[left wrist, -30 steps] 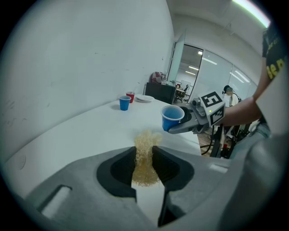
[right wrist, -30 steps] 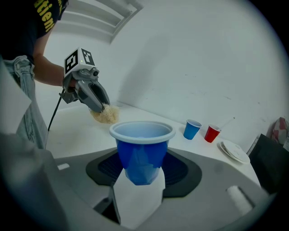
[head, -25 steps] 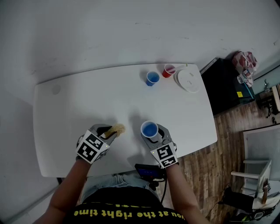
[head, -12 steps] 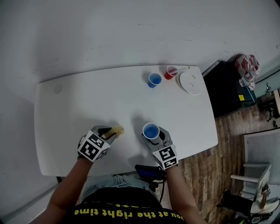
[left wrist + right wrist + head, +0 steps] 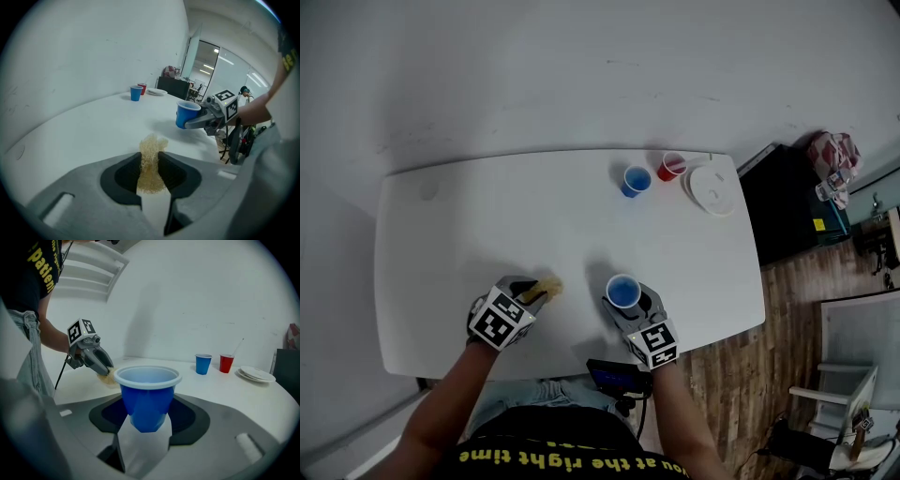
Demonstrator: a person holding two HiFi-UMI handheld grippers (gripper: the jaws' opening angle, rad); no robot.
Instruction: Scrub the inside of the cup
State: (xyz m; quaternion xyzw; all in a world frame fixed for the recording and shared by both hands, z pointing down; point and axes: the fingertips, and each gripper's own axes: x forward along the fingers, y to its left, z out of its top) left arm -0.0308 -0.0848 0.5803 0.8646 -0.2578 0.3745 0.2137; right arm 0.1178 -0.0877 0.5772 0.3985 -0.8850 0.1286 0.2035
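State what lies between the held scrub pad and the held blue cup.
Nothing but bare white table separates the scrub pad from the blue cup; the head view shows it best.

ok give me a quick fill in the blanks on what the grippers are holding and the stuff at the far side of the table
The held cup in the right gripper is ___.
The left gripper pinches a scrubber that is not yet ___ that cup.
The cup between the far blue cup and the white plates is ___.
Missing words: blue; inside; red.
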